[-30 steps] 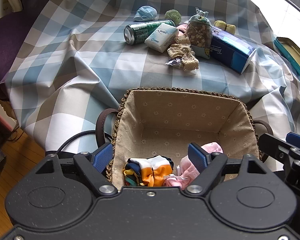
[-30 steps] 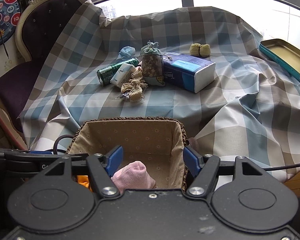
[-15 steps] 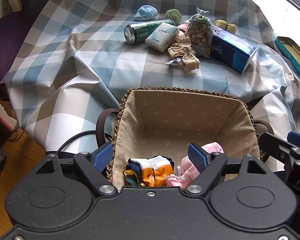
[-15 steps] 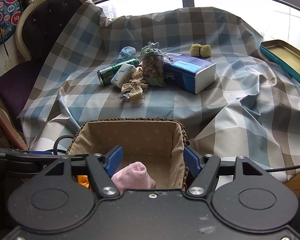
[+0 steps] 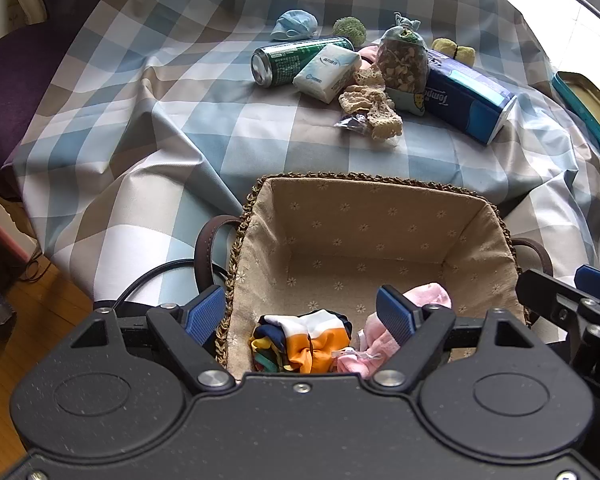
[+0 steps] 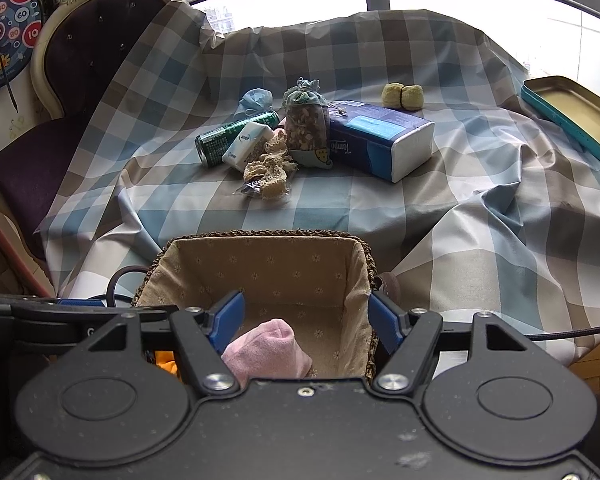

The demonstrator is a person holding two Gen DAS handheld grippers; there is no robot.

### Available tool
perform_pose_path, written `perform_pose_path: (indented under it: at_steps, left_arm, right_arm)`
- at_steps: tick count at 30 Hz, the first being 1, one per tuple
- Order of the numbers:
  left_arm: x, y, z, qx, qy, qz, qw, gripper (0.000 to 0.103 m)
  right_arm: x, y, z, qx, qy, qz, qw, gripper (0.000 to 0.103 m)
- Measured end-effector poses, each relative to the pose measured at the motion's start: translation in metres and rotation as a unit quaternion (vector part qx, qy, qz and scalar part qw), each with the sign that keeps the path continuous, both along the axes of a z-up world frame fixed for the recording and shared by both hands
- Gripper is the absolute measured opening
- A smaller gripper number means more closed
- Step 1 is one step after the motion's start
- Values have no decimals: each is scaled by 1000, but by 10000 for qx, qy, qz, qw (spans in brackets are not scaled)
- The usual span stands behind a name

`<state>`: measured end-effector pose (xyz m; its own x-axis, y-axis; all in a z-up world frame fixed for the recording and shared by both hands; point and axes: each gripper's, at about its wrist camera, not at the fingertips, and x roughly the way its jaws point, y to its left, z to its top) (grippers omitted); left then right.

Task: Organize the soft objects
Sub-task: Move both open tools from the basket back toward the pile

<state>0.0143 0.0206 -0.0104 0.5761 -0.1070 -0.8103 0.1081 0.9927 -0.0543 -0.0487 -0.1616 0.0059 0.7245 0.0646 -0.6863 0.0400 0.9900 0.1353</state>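
Two soft things are already lodged in the woven, fabric-lined basket (image 5: 364, 216): a multicoloured striped fabric scrunchie (image 5: 304, 340) and a pink fleecy sock (image 6: 268, 344), side by side at its near end. Most of the basket floor is bare. Nothing is held: the left gripper (image 5: 300, 312) is seen with its fingers spread and empty above the scrunchie, and the right gripper (image 6: 306, 320) has its blue pads parted, the sock lying below them, untouched.

Much appears to be left. On the checked tablecloth (image 6: 460, 200), well beyond the basket, a beige crocheted lace piece (image 6: 268, 172), a crumpled light-blue face mask (image 6: 256, 100), a yellow-green rolled sock pair (image 6: 403, 96) and a green fuzzy ball (image 5: 349, 29) are still to be collected, mixed among a green drinks can (image 5: 292, 60) and a blue tissue pack (image 6: 380, 140).
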Motion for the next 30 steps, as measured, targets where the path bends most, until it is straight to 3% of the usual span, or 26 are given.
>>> perform_pose_path:
  at_steps: [19,30]
  left_arm:
    - [10,0,-5,148,48,101,9998,79]
    - [43,-2,3,253,-80,54,9996,79]
  right_arm:
    - [19,1,-13,-7,311,36,9995,69]
    - [53,-3,-9,-107,267,-22,9996,70]
